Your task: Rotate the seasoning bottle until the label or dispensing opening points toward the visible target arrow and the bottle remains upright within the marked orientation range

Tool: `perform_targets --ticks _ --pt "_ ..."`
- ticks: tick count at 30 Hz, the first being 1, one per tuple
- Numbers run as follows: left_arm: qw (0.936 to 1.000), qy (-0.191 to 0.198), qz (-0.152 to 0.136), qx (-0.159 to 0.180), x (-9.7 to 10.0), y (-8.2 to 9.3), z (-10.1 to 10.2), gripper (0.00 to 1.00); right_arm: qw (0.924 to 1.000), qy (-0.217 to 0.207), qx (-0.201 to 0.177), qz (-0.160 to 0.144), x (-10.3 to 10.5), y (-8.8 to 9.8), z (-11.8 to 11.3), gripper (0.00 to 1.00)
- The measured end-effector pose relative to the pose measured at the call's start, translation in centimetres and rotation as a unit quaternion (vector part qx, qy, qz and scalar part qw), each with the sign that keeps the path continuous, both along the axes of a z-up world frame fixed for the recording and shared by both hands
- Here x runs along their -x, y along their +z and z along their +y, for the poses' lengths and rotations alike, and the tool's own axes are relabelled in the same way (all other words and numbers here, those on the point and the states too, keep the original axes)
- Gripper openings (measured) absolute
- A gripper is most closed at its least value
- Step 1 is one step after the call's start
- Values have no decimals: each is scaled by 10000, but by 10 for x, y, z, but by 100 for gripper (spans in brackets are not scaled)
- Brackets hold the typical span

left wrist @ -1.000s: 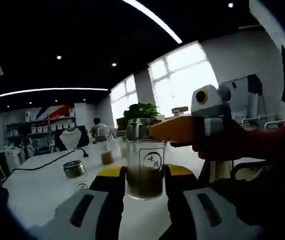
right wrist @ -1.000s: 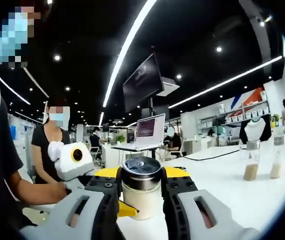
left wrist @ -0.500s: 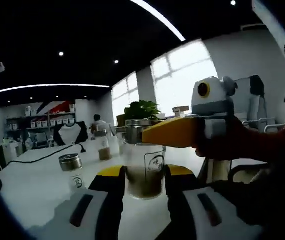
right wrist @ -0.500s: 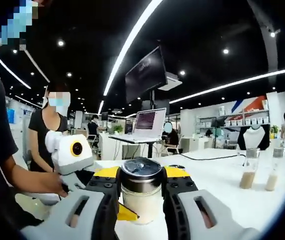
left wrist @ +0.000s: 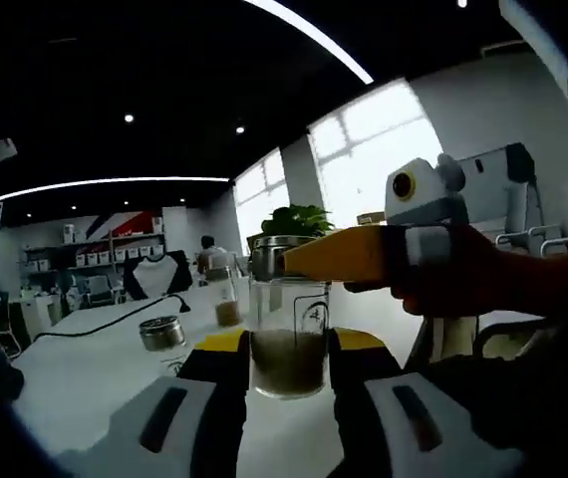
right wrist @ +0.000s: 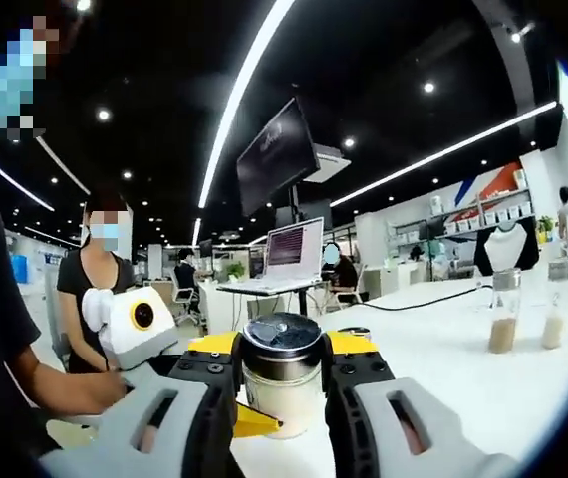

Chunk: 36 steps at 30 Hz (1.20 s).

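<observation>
Your left gripper (left wrist: pixel 286 370) has its fingers pinching the lower glass body of the seasoning bottle (left wrist: pixel 287 329), which stands upright on the white worktop (left wrist: pixel 85 368) with brown seasoning settled level in its lower part. That low grip looks meant to steady the base while the top is worked. In the right gripper view, your right gripper (right wrist: pixel 282 383) has its fingers closed around the same bottle just under its metal cap (right wrist: pixel 282 335), so the two grippers meet it from opposite sides, one high, one low. The printed label (left wrist: pixel 309 321) faces the left gripper view, slightly off to the right. No target arrow can be made out, so you cannot yet judge how much turn remains. A small capped jar (left wrist: pixel 163 335) and other bottles (right wrist: pixel 503 311) stand well apart, clear of the turn.
</observation>
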<state>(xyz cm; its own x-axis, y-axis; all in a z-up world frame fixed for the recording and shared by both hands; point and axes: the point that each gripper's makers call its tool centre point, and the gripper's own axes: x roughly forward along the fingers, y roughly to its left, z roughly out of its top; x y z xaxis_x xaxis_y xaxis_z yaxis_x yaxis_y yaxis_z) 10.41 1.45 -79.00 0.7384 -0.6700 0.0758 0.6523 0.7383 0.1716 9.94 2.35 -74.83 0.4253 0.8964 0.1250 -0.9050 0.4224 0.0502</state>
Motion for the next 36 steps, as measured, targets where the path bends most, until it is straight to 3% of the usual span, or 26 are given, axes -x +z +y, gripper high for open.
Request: perform_targets --ticks 2,3,5,8,12,21,25,31,36 --pt "9999 36 41 141 -2 0 2 32 10000 -68 -18 16 -2 0 2 30" --pt "9997 47 156 188 -3 -2 3 32 9999 -99 -9 98 -5 -2 2 30" --pt "9997 176 106 127 -5 -3 5 33 9990 -139 -108 403 -10 -6 2 30" --pt "9995 130 205 191 -6 -6 6 33 9977 -181 -155 627 -14 -9 0 29" --pt "9991 120 329 222 -8 -10 5 33 9973 -228 -111 690 -15 -13 0 30" --pt "9994 193 263 146 -9 -12 6 33 9948 -283 -94 971 -19 -17 1 31" --pt "9993 144 312 148 -10 -14 8 33 9944 -269 3 1022 -19 -20 2 30" --pt "9987 -95 366 329 -10 -12 6 33 9968 -304 216 706 -16 -15 2 29" --pt "9991 -68 389 172 -12 -15 9 32 9967 -406 253 657 -23 -16 3 28"
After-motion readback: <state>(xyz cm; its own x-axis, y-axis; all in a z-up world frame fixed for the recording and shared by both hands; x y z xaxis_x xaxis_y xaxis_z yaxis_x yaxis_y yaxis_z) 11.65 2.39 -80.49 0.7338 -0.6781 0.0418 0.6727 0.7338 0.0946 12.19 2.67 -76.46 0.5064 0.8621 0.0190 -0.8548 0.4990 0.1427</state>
